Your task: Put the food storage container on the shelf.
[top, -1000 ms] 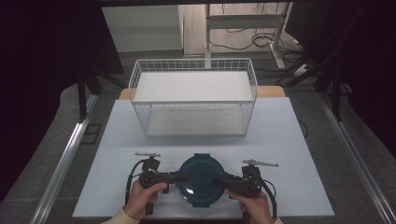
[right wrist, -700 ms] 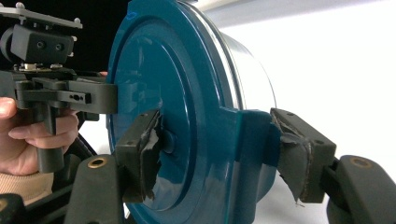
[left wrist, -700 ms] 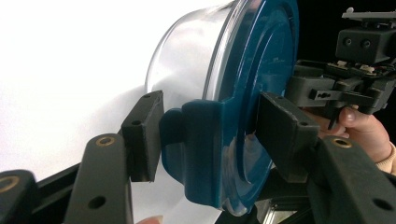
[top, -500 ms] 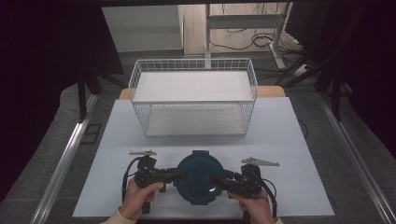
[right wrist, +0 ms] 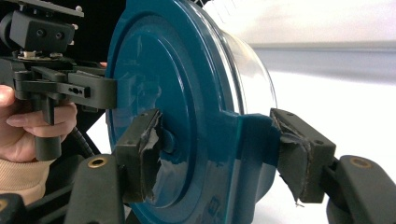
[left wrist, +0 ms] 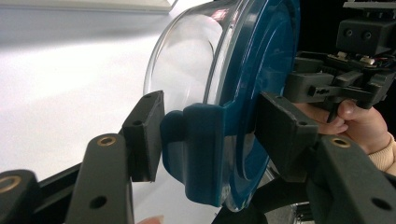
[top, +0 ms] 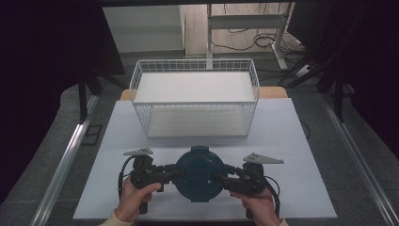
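A round clear glass container with a dark teal lid (top: 199, 172) hangs above the near part of the white table (top: 291, 141), lid up. My left gripper (top: 178, 174) is shut on its left lid latch; in the left gripper view (left wrist: 210, 135) one pad presses the teal latch (left wrist: 196, 144) under the rim and the other the lid's top. On the opposite side my right gripper (top: 220, 178) is shut on the other latch; in the right gripper view (right wrist: 219, 154) its taped pads clamp the teal lid (right wrist: 187, 93). A hand holds each gripper.
A white wire basket (top: 195, 104) with a white floor stands at the back of the table, just beyond the container. Metal rails run down the table's left and right sides. The person's hands (top: 134, 200) are at the near edge.
Both grippers have risen together with the container held between them; it now hangs a little higher above the table. The grips look the same.
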`<action>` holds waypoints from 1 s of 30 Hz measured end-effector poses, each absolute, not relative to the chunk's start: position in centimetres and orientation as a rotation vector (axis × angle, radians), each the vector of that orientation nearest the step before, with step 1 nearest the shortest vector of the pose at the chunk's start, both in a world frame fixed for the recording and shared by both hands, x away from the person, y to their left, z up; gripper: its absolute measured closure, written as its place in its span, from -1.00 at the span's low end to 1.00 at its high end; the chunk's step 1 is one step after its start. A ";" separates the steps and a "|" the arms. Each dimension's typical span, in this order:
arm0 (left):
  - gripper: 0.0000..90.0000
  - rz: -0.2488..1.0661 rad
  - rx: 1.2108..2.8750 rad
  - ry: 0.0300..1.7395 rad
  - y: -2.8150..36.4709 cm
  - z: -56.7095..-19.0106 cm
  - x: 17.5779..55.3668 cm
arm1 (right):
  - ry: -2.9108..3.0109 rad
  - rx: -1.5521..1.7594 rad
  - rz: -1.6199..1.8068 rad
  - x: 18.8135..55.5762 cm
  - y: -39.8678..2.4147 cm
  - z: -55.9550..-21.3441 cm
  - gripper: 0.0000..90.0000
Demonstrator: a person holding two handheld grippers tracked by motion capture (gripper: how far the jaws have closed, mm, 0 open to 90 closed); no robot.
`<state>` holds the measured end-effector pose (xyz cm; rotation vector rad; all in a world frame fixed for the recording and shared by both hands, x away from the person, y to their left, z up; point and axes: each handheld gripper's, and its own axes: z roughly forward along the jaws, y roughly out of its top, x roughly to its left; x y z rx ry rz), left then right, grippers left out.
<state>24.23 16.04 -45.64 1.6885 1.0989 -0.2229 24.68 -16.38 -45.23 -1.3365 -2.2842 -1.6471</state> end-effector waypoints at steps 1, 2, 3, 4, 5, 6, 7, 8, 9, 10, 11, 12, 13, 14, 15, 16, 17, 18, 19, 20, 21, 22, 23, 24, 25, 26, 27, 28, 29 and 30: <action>-0.03 -0.223 1.688 1.099 16.0 -45.6 24.2 | -2.291 -1.329 -1.649 24.7 -16.3 -45.1 -0.19; -0.04 -0.216 1.689 1.091 16.1 -45.4 24.2 | -2.300 -1.322 -1.652 24.7 -16.3 -44.9 -0.19; -0.04 -0.209 1.692 1.087 16.2 -45.3 24.3 | -2.305 -1.317 -1.654 24.8 -16.2 -44.8 -0.19; -0.04 -0.209 1.692 1.087 16.2 -45.3 24.3 | -2.305 -1.317 -1.654 24.8 -16.2 -44.8 -0.19; -0.04 -0.205 1.691 1.085 16.2 -45.2 24.3 | -2.308 -1.312 -1.656 24.8 -16.2 -44.6 -0.19; -0.04 -0.197 1.693 1.083 16.3 -44.9 24.3 | -2.316 -1.302 -1.660 25.0 -16.1 -44.4 -0.19; -0.04 -0.197 1.693 1.083 16.3 -44.9 24.3 | -2.316 -1.302 -1.660 25.0 -16.1 -44.4 -0.19; -0.04 -0.192 1.689 1.079 16.3 -44.6 24.4 | -2.322 -1.294 -1.664 25.1 -16.0 -44.1 -0.19; -0.04 -0.187 1.688 1.076 16.4 -44.5 24.4 | -2.327 -1.289 -1.666 25.2 -16.0 -44.0 -0.19; -0.04 -0.188 1.689 1.075 16.4 -44.4 24.5 | -2.334 -1.284 -1.668 25.3 -15.9 -43.8 -0.19; -0.04 -0.188 1.689 1.075 16.4 -44.4 24.5 | -2.341 -1.279 -1.671 25.4 -15.9 -43.6 -0.19; -0.04 -0.187 1.685 1.073 16.5 -44.3 24.5 | -2.341 -1.279 -1.671 25.4 -15.9 -43.6 -0.19; -0.04 -0.188 1.684 1.072 16.5 -44.2 24.6 | -2.349 -1.273 -1.672 25.5 -15.8 -43.4 -0.19; -0.04 -0.180 1.686 1.064 16.6 -43.9 24.7 | -2.363 -1.259 -1.679 25.7 -15.8 -43.0 -0.19; -0.04 -0.177 1.686 1.063 16.6 -43.8 24.8 | -2.363 -1.257 -1.677 25.8 -15.7 -42.8 -0.19; -0.04 -0.177 1.686 1.063 16.6 -43.8 24.8 | -2.369 -1.252 -1.680 25.9 -15.7 -42.7 -0.19; -0.04 -0.173 1.685 1.058 16.6 -43.6 24.8 | -2.369 -1.252 -1.680 25.9 -15.7 -42.7 -0.19; -0.04 -0.171 1.686 1.056 16.6 -43.4 24.9 | -2.371 -1.249 -1.683 25.9 -15.7 -42.5 -0.19; -0.04 -0.166 1.685 1.052 16.6 -43.2 25.0 | -2.375 -1.245 -1.687 26.0 -15.7 -42.2 -0.19; -0.04 -0.166 1.685 1.052 16.6 -43.2 25.0 | -2.375 -1.245 -1.687 26.0 -15.7 -42.2 -0.19; -0.04 -0.162 1.684 1.050 16.7 -43.0 25.1 | -2.378 -1.243 -1.689 26.1 -15.7 -42.0 -0.19; -0.04 -0.159 1.680 1.049 16.7 -42.8 25.1 | -2.388 -1.230 -1.695 26.3 -15.6 -41.6 -0.19; -0.04 -0.155 1.681 1.045 16.8 -42.7 25.1 | -2.388 -1.230 -1.695 26.3 -15.6 -41.6 -0.19; -0.04 -0.150 1.680 1.043 16.8 -42.6 25.2 | -2.390 -1.228 -1.693 26.4 -15.5 -41.5 -0.19; -0.04 -0.149 1.677 1.045 16.8 -42.5 25.2 | -2.394 -1.223 -1.694 26.5 -15.5 -41.3 -0.18; -0.04 -0.142 1.680 1.044 16.9 -42.1 25.3 | -2.398 -1.214 -1.700 26.6 -15.4 -41.1 -0.18; -0.04 -0.142 1.680 1.044 16.9 -42.1 25.3 | -2.399 -1.212 -1.700 26.7 -15.4 -40.9 -0.18; -0.04 -0.139 1.679 1.039 16.9 -41.8 25.5 | -2.401 -1.212 -1.700 26.8 -15.4 -40.8 -0.18; -0.04 -0.136 1.682 1.036 16.9 -41.7 25.7 | -2.402 -1.210 -1.701 26.9 -15.4 -40.6 -0.18; -0.04 -0.136 1.680 1.034 16.9 -41.5 25.8 | -2.405 -1.211 -1.699 27.0 -15.4 -40.4 -0.18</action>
